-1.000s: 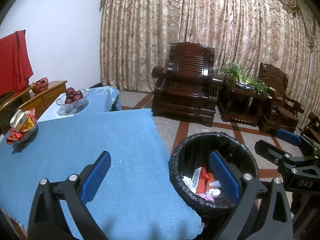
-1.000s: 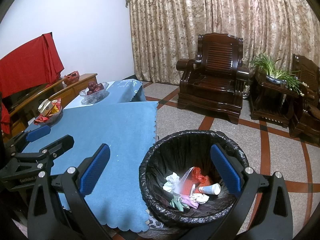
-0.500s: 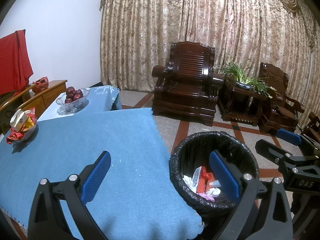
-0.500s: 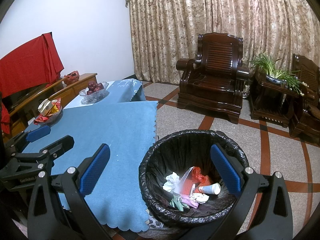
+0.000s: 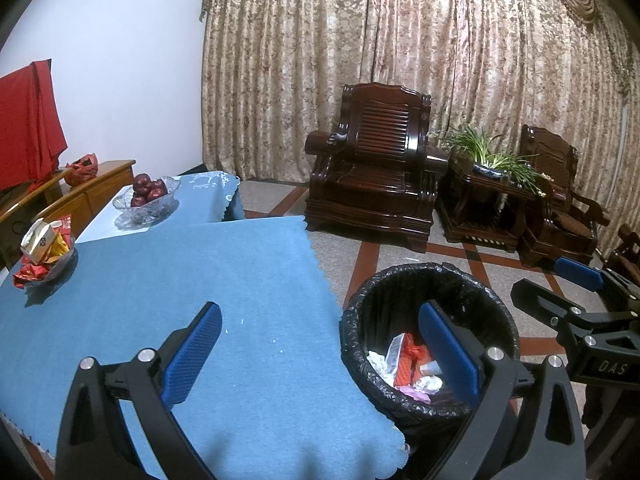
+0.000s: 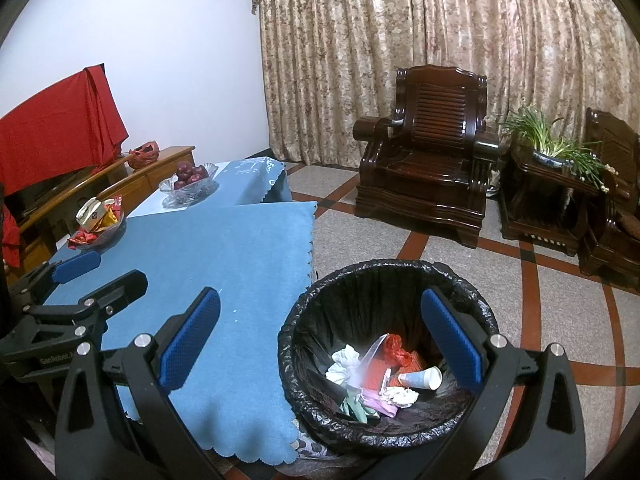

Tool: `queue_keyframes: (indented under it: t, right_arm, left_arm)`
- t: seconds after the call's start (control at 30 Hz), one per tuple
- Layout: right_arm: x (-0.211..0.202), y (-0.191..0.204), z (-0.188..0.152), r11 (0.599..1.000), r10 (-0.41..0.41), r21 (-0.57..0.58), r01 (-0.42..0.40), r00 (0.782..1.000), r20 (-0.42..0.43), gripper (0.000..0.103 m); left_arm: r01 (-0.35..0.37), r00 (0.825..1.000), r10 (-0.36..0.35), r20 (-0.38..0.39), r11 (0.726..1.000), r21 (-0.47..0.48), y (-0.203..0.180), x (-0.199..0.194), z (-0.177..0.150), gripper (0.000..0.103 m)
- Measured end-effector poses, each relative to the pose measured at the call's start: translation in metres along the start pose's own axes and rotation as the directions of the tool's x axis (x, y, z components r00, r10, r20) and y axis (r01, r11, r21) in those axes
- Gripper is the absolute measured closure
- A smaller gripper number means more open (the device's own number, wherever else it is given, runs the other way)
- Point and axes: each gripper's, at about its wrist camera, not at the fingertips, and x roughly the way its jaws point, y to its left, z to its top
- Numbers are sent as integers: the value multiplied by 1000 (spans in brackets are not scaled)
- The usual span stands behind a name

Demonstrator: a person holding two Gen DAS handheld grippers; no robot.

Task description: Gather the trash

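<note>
Your table (image 5: 168,280), under its blue cloth, fills the space behind and beneath the left finger of each gripper, and the stretch between your fingers is bare apart from a few pale specks. That suggests the loose rubbish has already been cleared from the near end.

The bin (image 6: 384,276), lined with a black bag, stands on the floor hard against the table's corner, probably so that things can be dropped in with a short reach. It sits under the right finger of your right gripper (image 6: 320,336) and under the right finger of your left gripper (image 5: 320,340).

The trash (image 6: 380,376) lies at the bottom of the bin, just inside your right finger: crumpled tissue, red wrappers, a clear packet and a paper cup (image 6: 420,378) on its side.

Both grippers have their fingers spread wide with nothing between them, which fits hands that have nothing left to carry.

Far beyond your left fingers, a dish of snack packets (image 5: 44,252) and a glass bowl of fruit (image 5: 146,196) stand at the table's far end; these look like things to leave alone.
</note>
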Motion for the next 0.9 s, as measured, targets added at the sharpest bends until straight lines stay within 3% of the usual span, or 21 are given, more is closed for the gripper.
queue_keyframes:
  t: [0.9]
  right_arm:
    - [3,-3,-5,1000,0,2,0,1000,-8,5]
  left_arm:
    - [-2,1000,2,-16,1000,-2,7,0,-13,6]
